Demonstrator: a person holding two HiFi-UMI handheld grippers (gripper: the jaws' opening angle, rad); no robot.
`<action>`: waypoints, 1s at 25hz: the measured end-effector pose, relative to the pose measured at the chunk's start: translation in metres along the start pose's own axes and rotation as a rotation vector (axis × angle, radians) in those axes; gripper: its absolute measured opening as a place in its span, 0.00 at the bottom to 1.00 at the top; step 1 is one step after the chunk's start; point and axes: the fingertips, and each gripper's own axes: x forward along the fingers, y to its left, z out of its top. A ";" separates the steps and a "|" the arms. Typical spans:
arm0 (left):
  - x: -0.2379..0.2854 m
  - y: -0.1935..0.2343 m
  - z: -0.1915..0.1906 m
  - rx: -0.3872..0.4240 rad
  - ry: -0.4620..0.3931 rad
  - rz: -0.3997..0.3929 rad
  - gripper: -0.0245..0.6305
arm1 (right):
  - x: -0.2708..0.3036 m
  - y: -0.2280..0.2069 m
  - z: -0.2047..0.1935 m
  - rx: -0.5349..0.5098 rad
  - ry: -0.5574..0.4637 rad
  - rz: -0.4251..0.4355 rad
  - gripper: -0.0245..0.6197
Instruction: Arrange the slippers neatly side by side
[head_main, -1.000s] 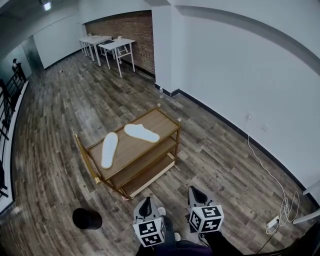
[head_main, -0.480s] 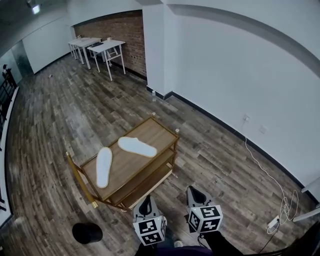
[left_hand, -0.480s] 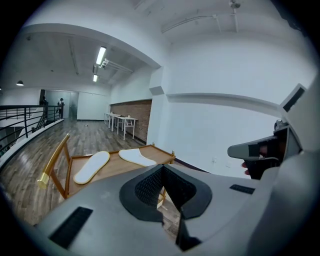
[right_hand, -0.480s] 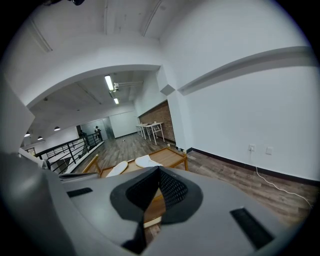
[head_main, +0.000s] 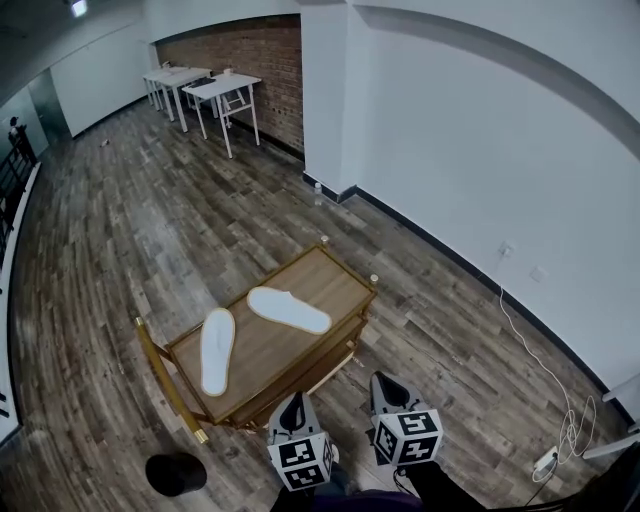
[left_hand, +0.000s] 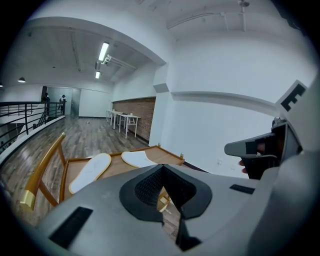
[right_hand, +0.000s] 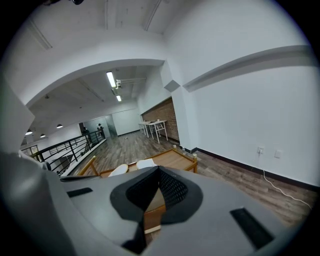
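Approach stage: left gripper (head_main: 292, 405) and right gripper (head_main: 386, 388) fingers appear clenched and empty, flat white slippers (head_main: 217, 349) (head_main: 288, 309) lie splayed on the wooden cart surface (head_main: 322, 283) at eleven o'clock, so the next move requires opening and reaching.

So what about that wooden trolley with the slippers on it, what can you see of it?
The trolley is a low cart of light wood in a gold-coloured frame, with a flat top, lower shelves and a slanted handle at one end. It stands upright on the dark plank floor. Two white slippers lie flat on its top, apart and angled to each other: the handle-side slipper and the far-side slipper.
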 end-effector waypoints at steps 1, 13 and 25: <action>0.004 0.008 0.003 -0.007 -0.002 0.008 0.04 | 0.007 0.004 0.003 -0.006 0.002 0.006 0.04; 0.040 0.045 0.021 -0.073 0.003 0.048 0.04 | 0.059 0.022 0.029 -0.059 0.039 0.038 0.04; 0.068 0.101 0.040 -0.147 -0.023 0.259 0.04 | 0.145 0.056 0.058 -0.154 0.088 0.234 0.04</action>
